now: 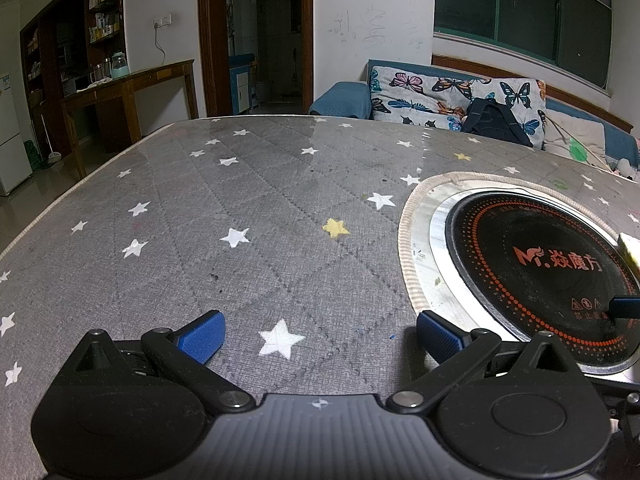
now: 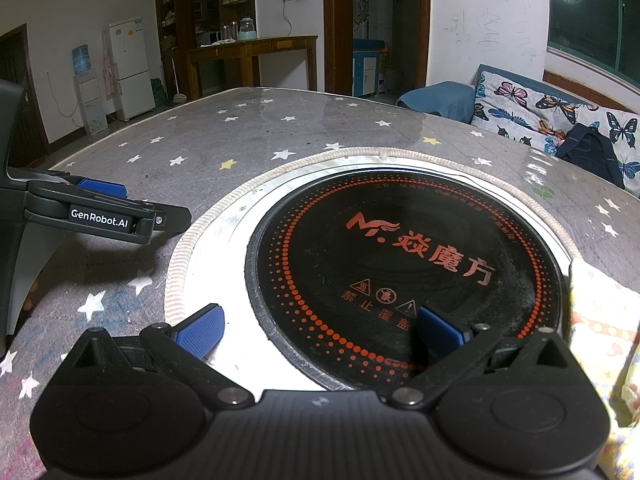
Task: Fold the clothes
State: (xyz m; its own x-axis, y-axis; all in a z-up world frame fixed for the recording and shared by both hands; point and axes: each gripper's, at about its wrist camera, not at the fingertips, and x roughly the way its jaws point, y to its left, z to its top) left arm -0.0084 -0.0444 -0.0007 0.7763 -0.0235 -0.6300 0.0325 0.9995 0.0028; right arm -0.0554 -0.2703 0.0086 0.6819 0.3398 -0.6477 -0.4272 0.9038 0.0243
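A pale yellow patterned garment point(image 2: 604, 344) lies at the right edge of the table in the right wrist view, partly on the black cooktop; only a corner of the garment point(image 1: 630, 250) shows in the left wrist view. My left gripper point(image 1: 320, 336) is open and empty over the grey star-print table cover point(image 1: 240, 200). My right gripper point(image 2: 320, 332) is open and empty over the cooktop point(image 2: 400, 256), left of the garment. The left gripper point(image 2: 108, 208) also shows at the left of the right wrist view.
A round black induction cooktop point(image 1: 540, 264) with red lettering is set in a metal ring in the table. Behind the table stand a sofa with a butterfly cover point(image 1: 452, 96) and a dark bag point(image 1: 496, 120). A wooden desk point(image 1: 132, 88) stands at the left.
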